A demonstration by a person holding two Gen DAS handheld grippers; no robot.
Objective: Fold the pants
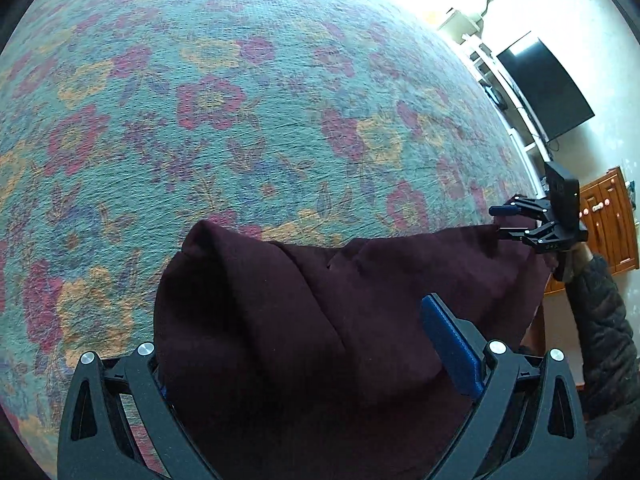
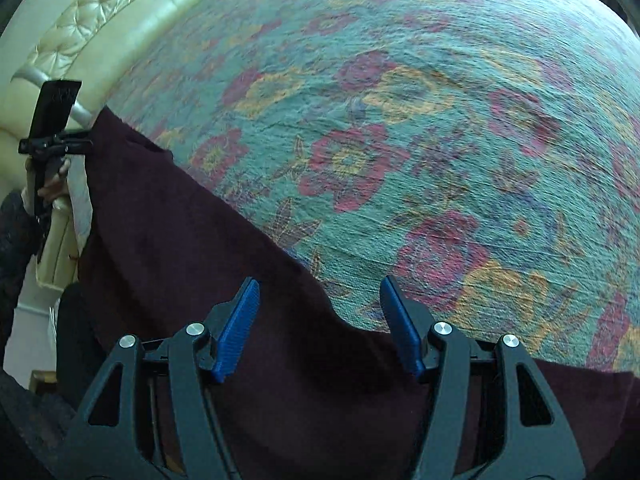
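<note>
Right gripper [image 2: 320, 320]: its blue pads stand well apart, with the maroon pants [image 2: 180, 248] lying under and between them but not pinched; nothing is held on this side.
Left gripper [image 1: 316, 364]: the cloth is bunched thick between its fingers; the right pad [image 1: 448, 348] shows against the fabric while the other is buried, so it looks clamped on the pants, though I cannot see the pinch itself.
Pants: a dark heap on the near edge of the floral bedspread [image 1: 240, 100], strung between the two grippers and hanging partly off that edge.
Landmark: the cream tufted headboard [image 2: 80, 32] lies at the bedspread's far left side, behind the left gripper.
Step in hand: judged to be regripping a corner to spread the garment flat.
Doing it well: bring the open pads down over a single edge, not a wad, then pull both corners out level across the bedspread.
Risk: slack cloth may slide off the bedspread's edge.
</note>
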